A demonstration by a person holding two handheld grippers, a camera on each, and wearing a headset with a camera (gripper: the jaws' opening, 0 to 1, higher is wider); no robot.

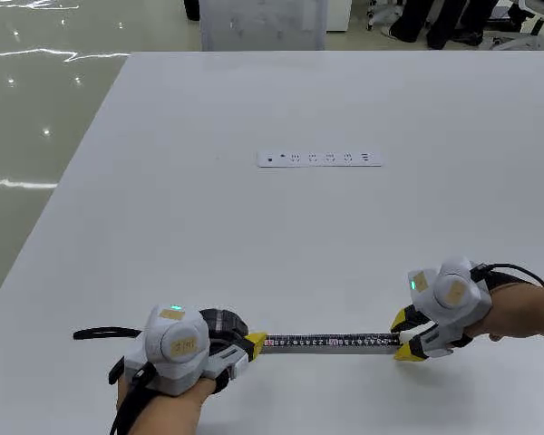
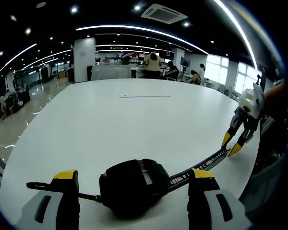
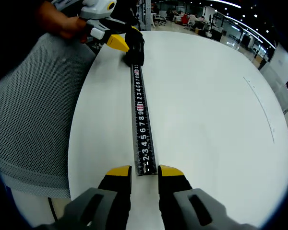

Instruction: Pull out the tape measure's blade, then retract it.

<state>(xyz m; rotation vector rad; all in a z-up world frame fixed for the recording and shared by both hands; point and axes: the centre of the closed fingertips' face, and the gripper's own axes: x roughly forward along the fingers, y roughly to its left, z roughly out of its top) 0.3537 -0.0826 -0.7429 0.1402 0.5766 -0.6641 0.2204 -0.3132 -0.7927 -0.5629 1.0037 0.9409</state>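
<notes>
At the near edge of the white table [image 1: 326,236], the tape measure lies with its blade [image 3: 141,115] drawn out flat between the two grippers. The black case [image 2: 132,189] sits between the jaws of the left gripper [image 2: 133,173], which stand wide apart with a gap on either side of it. A black strap [image 2: 38,185] trails from the case. The jaws of the right gripper [image 3: 145,171] are narrowed to about the blade's width and appear to pinch its free end.

The pull-out looks largely made, and retraction is the likely step to follow. It is best done by bracing the case first, since the open left jaws give it little restraint. The free end should then be walked back in line with the case mouth, keeping the blade flat and straight, so that it does not whip or kink.

The case is the one holder here. The undrawn blade is judged to be wound inside it. A white socket strip [image 1: 319,159] lies well apart, farther up the table.
</notes>
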